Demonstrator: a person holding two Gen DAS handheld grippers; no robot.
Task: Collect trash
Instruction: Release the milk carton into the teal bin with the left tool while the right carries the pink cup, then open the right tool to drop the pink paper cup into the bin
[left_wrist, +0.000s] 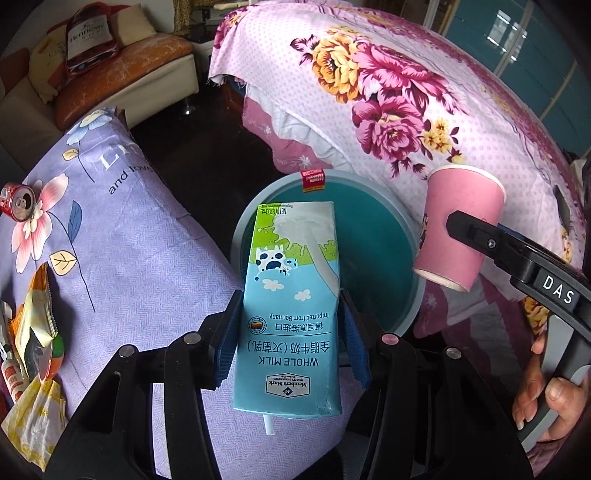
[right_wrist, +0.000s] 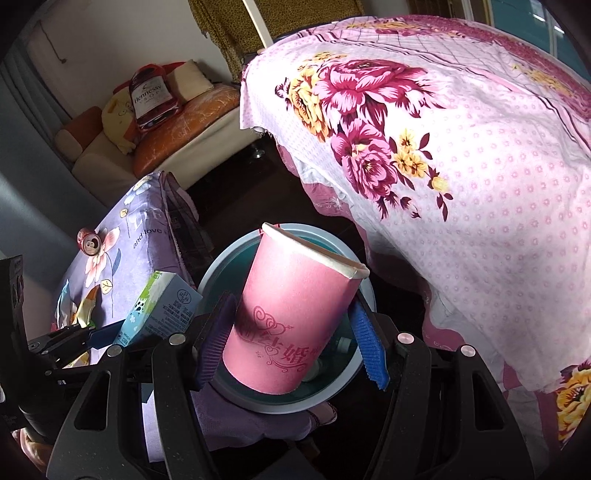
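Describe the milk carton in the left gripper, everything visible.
The milk carton is a small rectangular paperboard box, light blue with a green top band, a spotted cow, a milk splash and clouds. Print reads "WHOLE MILK", "Imported from Germany", "Member's Mark", plus Chinese text, all upside down in the left wrist view. A white straw sticks out of the near end. One near corner looks dented. The left gripper clamps its two long sides between blue ribbed pads. Its far end hangs over the teal bin.

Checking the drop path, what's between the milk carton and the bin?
Nothing: in the left wrist view the milk carton hangs directly over the open bin.
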